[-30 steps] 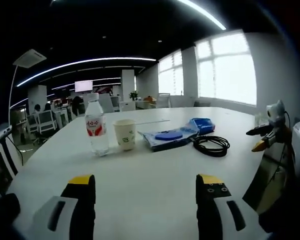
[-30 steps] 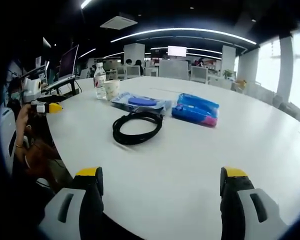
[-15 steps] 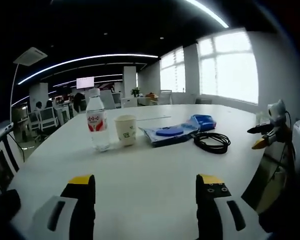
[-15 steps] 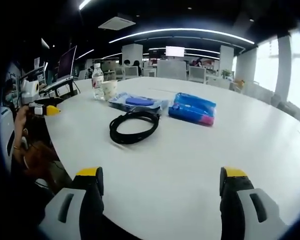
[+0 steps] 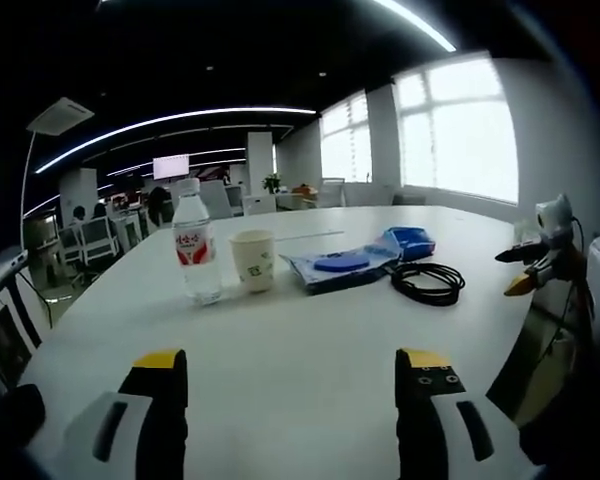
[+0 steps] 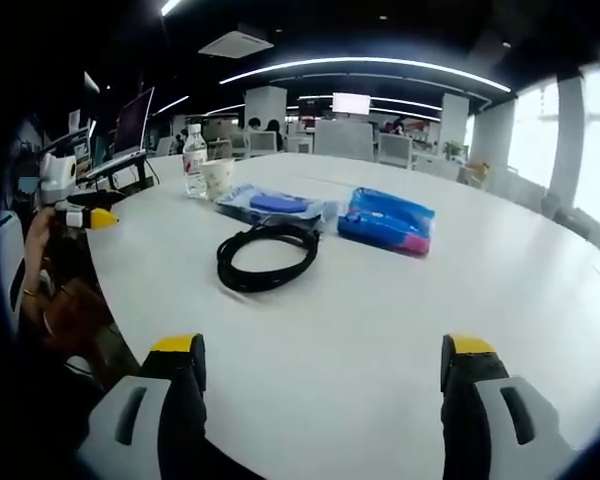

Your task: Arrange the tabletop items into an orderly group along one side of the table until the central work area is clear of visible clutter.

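Observation:
On the white table point(image 5: 300, 340) stand a water bottle point(image 5: 195, 250) with a red label and a paper cup point(image 5: 253, 261) beside it. Right of them lie a clear bag with a blue item point(image 5: 338, 267), a blue pack point(image 5: 410, 241) and a coiled black cable point(image 5: 427, 282). My left gripper point(image 5: 291, 372) is open over the near table edge, well short of the bottle. The right gripper view has the cable point(image 6: 265, 256) in the middle, the blue pack point(image 6: 389, 220) to its right, the bag point(image 6: 273, 205), the cup point(image 6: 218, 178) and the bottle point(image 6: 195, 160) beyond. My right gripper point(image 6: 320, 362) is open, nothing between its jaws.
The right gripper point(image 5: 530, 268) comes into the left gripper view at the far right; the left gripper point(image 6: 82, 215) sits at the left of the right gripper view with a hand behind it. Office desks, chairs and monitors point(image 6: 137, 122) stand beyond the table. Bright windows point(image 5: 455, 130) line one wall.
Both views have shifted only slightly with the hands. The items on the table have not moved, and both grippers stay open.

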